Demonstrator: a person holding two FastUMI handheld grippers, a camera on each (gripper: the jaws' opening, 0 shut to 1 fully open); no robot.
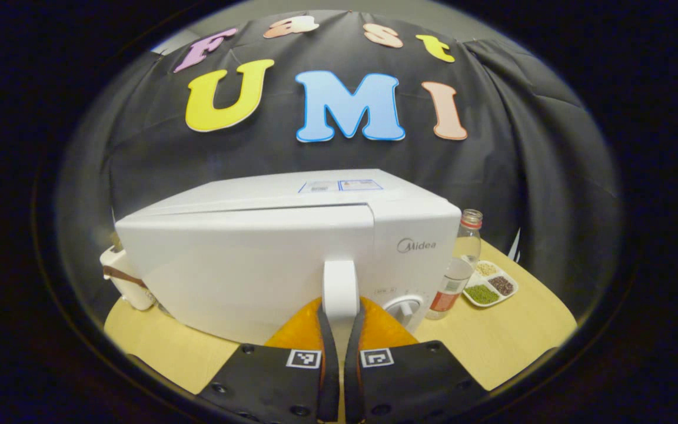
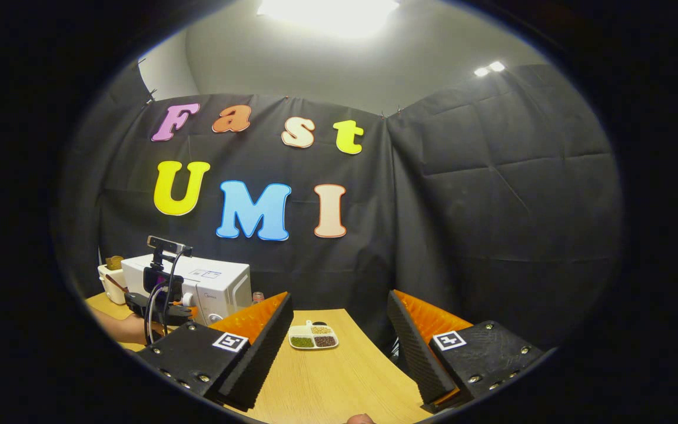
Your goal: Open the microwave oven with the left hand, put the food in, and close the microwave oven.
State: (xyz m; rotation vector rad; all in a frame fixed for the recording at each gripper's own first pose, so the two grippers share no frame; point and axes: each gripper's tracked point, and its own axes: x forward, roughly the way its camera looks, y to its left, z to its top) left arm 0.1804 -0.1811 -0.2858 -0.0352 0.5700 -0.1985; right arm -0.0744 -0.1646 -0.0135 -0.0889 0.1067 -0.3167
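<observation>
Left gripper (image 1: 340, 321) pinches the microwave (image 1: 292, 247) door handle (image 1: 339, 288); right gripper (image 2: 339, 335) waits, fingers spread. Opening step: next, swing the door outward.

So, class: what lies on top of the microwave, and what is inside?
Two labels lie on the microwave top. Its inside is hidden: the door looks barely ajar.

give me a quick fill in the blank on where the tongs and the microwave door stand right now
1. The left tongs are shut on the microwave's door ____.
2. The right tongs are ____ and hold nothing.
3. The divided snack plate lies on the ____.

Missing words: handle; open; table
</observation>
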